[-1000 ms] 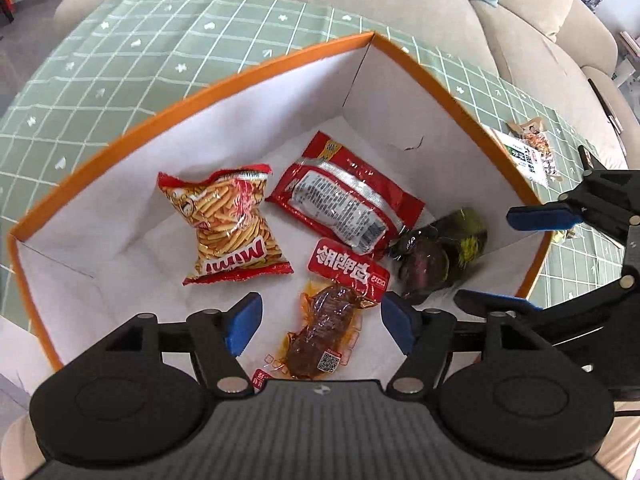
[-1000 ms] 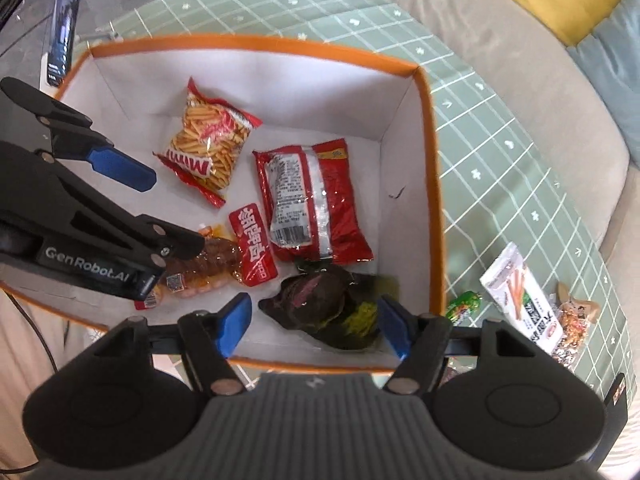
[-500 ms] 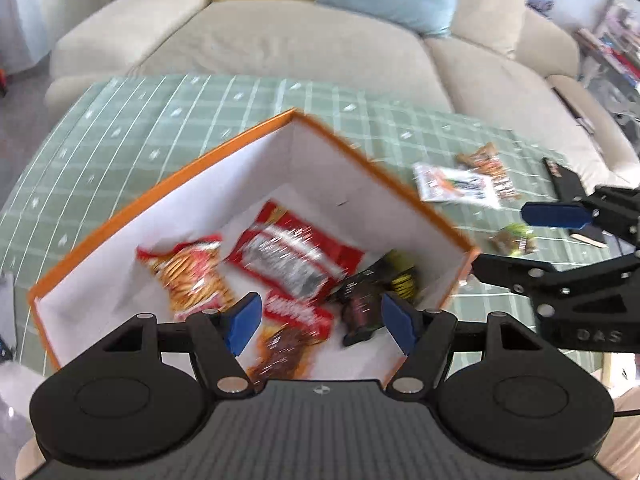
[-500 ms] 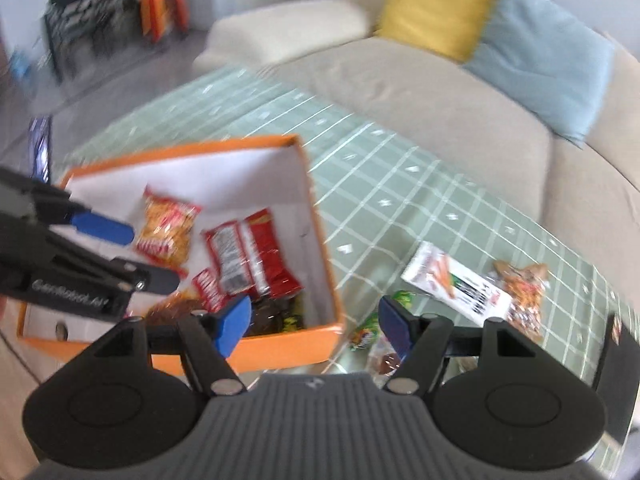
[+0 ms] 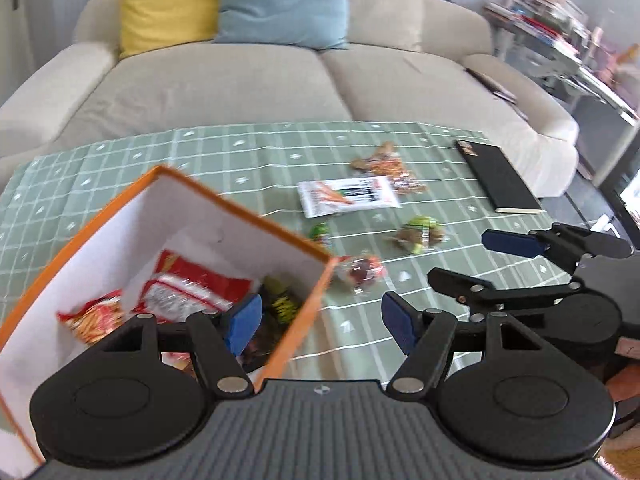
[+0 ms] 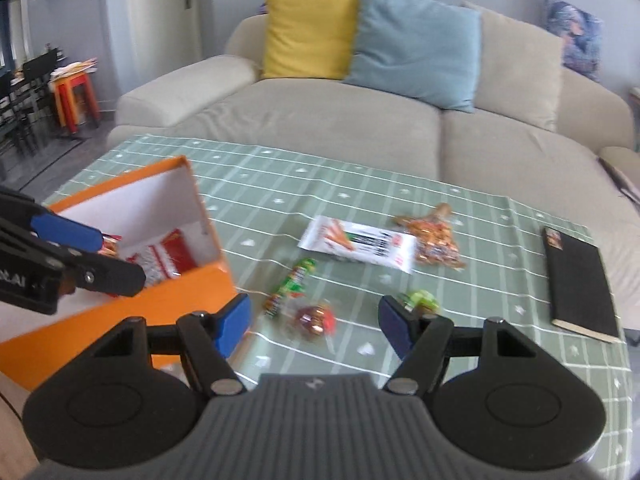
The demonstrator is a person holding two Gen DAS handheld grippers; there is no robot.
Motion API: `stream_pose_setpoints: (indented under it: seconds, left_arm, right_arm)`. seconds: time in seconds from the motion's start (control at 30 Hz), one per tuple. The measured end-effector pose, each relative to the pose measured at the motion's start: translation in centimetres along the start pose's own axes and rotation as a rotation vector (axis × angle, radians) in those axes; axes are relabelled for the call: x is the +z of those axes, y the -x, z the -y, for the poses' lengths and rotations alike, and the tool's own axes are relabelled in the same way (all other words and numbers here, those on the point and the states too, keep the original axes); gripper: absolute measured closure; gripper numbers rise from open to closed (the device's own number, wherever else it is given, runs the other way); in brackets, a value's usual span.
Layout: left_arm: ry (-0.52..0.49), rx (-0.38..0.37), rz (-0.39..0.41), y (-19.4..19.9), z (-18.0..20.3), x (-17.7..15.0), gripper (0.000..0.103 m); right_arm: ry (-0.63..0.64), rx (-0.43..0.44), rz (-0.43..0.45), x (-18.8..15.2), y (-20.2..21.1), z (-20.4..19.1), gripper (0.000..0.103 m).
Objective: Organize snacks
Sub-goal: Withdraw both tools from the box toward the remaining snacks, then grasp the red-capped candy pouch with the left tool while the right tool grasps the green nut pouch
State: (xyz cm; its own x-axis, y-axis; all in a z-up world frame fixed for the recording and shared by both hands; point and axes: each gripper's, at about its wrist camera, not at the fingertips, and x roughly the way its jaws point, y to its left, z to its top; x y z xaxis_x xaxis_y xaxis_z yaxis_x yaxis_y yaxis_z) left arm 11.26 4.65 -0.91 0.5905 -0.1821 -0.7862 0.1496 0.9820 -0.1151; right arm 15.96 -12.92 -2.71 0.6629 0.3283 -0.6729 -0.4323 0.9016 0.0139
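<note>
Both sets of blue-padded fingers are spread wide with nothing between them. From the left wrist view, the left gripper hangs over the near right corner of the orange box, so its left finger sits above the box interior and its right finger is out over the green checked tablecloth. Inside the box you can make out a red packet, an orange chip bag and a dark wrapper with yellow print, all a bit blurry.

The right gripper is over the cloth to the right of the box, released too. A small red-orange wrapped snack lies on the cloth right in the gap between its fingers, slightly ahead of the tips. A green candy tube lies just left of that, near the box wall, and a small green wrapped snack pokes out just behind the right finger.

Further out on the cloth there's a white carrot-print packet touching an orange-brown bag. Black notebook sits well apart at the far right edge, beige sofa behind everything.
</note>
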Motion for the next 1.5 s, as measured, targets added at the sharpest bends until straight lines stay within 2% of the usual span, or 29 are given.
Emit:
stream_pose_setpoints:
  seconds: [0.13,0.23,0.5,0.73,1.07,1.17,1.27,1.4,1.5]
  left_arm:
    - [-0.047,-0.042,0.005,-1.2,1.8,0.0,0.023]
    - [-0.084,-0.063,0.003,-2.3,2.8,0.1,0.023]
    - [-0.174,-0.073,-0.031,-5.1,4.3,0.6,0.024]
    - [-0.240,-0.077,-0.047,-7.3,4.9,1.5,0.025]
    - [-0.288,-0.127,-0.070,-10.3,4.2,2.9,0.025]
    - [-0.327,-0.107,-0.096,-11.3,4.1,3.1,0.025]
    - [-0.353,-0.076,-0.106,-12.2,3.8,3.3,0.025]
    - [-0.336,-0.112,-0.159,-13.2,3.4,3.8,0.033]
    - [-0.393,-0.128,-0.156,-13.4,4.2,3.9,0.033]
  right_arm:
    - [-0.018,-0.070,0.015,-1.6,0.4,1.4,0.034]
    - [-0.032,-0.103,-0.009,-2.7,0.0,2.4,0.033]
    - [-0.098,-0.103,-0.068,-4.7,-2.3,4.6,0.034]
    - [-0.117,-0.116,-0.071,-4.7,-5.0,5.6,0.034]
    - [-0.096,-0.119,-0.073,-5.3,-8.1,6.7,0.035]
    - [-0.093,-0.100,-0.075,-5.3,-9.0,6.7,0.038]
    - [-0.070,-0.116,-0.058,-5.2,-9.7,6.5,0.038]
    - [-0.037,-0.123,-0.033,-4.3,-10.7,6.6,0.038]
    - [-0.019,-0.120,-0.007,-3.6,-11.2,7.0,0.036]
